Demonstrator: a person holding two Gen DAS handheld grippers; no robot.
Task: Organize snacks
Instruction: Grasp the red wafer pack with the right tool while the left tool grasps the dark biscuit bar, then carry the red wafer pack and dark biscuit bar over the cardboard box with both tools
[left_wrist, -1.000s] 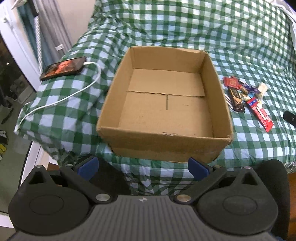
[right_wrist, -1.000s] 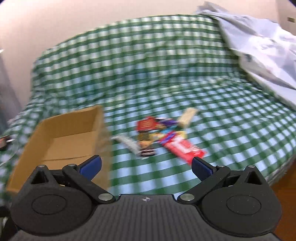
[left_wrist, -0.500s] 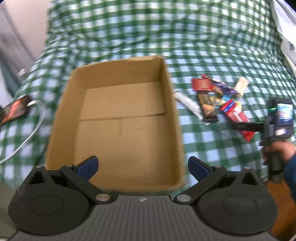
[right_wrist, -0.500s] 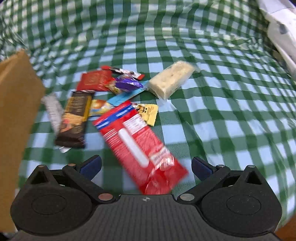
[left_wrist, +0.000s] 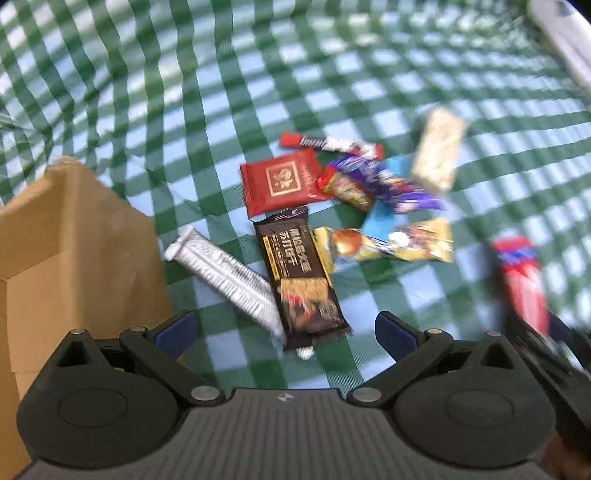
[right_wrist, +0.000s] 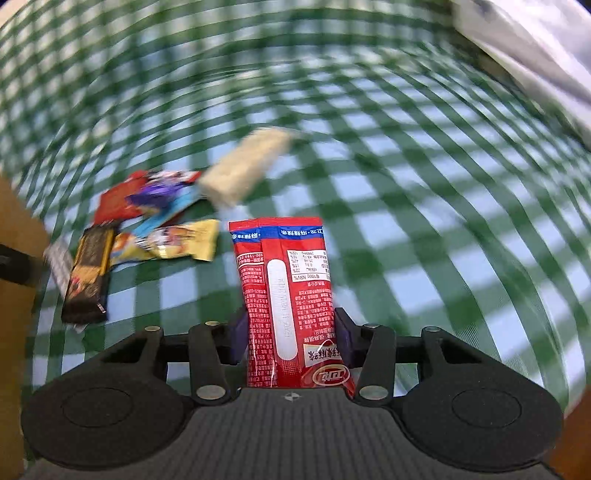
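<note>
Below my left gripper (left_wrist: 284, 328), jaws wide and empty, a dark brown biscuit bar wrapper (left_wrist: 299, 280) lies beside the brown cardboard box (left_wrist: 74, 258); I'd drop and close next. From the right wrist, my right gripper (right_wrist: 288, 339), tilted downward, is closing around a long red snack packet (right_wrist: 284, 295), ready for boxing.

A green-and-white checked cloth (left_wrist: 229, 74) of matt woven fabric fills both views, and at the left edge of the left wrist view stands a box (left_wrist: 74, 251) of dull brown cardboard. The snack wrappers look like glossy film: a red packet (right_wrist: 284, 295) with printed text, a dark brown bar (left_wrist: 299, 280), a silvery foil stick (left_wrist: 221, 275) and a yellow sachet (left_wrist: 391, 242). At the bottom of each frame the gripper bodies are matt black plastic with ribbed centres, small bright metal pins and blue pads (left_wrist: 173, 328).
</note>
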